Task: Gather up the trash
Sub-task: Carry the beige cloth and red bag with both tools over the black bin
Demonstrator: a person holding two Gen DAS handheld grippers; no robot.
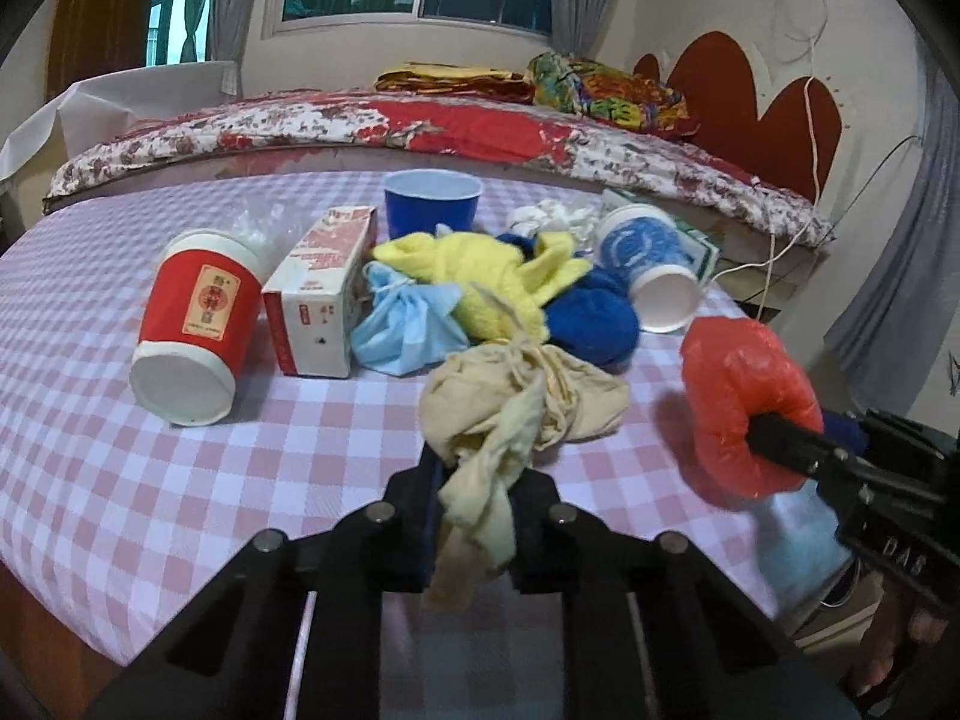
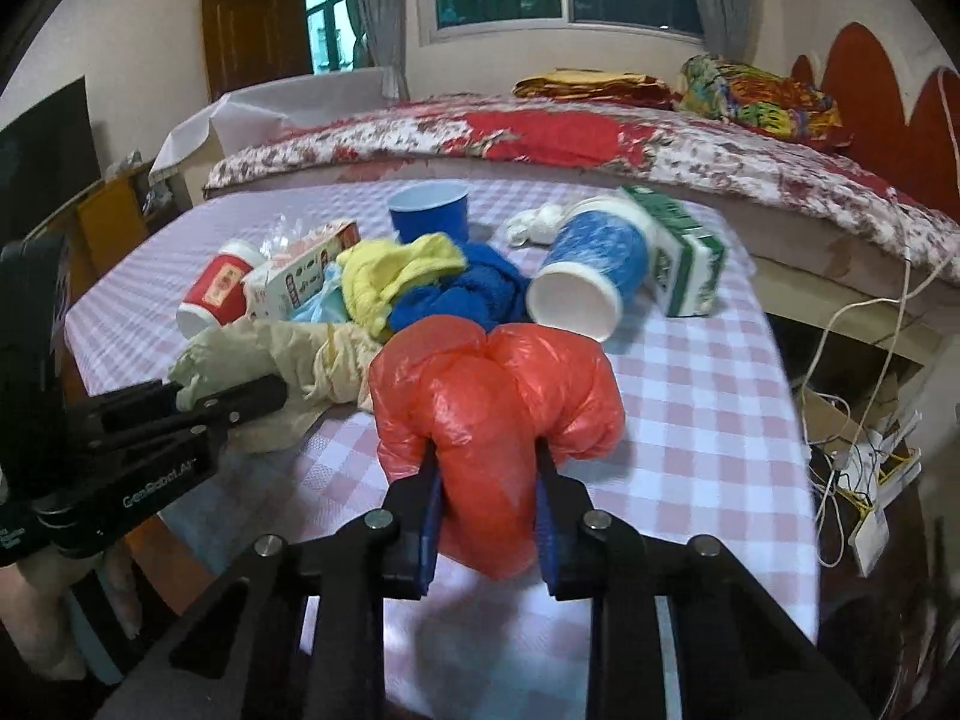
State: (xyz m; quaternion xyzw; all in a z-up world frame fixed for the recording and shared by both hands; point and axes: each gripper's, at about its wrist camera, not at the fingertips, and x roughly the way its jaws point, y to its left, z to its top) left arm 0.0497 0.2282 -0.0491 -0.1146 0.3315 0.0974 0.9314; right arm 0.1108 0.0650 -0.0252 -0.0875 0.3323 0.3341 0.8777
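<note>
Left tongs point(image 1: 474, 516): clamped tight on a crumpled beige cloth point(image 1: 522, 402), a tail of it dangling down between the fingers; the bundle sits at the near side of the pile, just above the checked cloth.
Right tongs point(image 2: 486, 498): squeezing a red plastic bag point(image 2: 492, 396), bag bulging out on both sides of the blue pads point(image 2: 431, 522), held over the near part of the table.
Table point(image 1: 150, 480): pink-and-white checked cover, trash heaped in the middle and far half.
Red paper cup point(image 1: 192, 324): on its side at the left, base towards the left camera, touching the white and red carton point(image 1: 321, 294) beside it.
Light blue mask point(image 1: 408, 324): crumpled just right of the carton, tucked under the yellow cloth point(image 1: 480, 276).
Blue cloth point(image 1: 591, 318): bunched up right of the yellow one, both in the heart of the pile.
Blue plastic cup point(image 1: 432, 201): upright at the back, mouth open to the ceiling.
Blue-patterned paper cup point(image 2: 591, 270): tipped over, white base facing the right camera, leaning against the green and white carton point(image 2: 684, 258) at the right.
White tissue wad point(image 2: 534, 222): behind that cup, near the far edge.
Clear plastic wrap point(image 1: 258, 222): behind the red paper cup, hard to make out.
Background: a bed point(image 1: 420, 126) with a floral red quilt just beyond the table.
</note>
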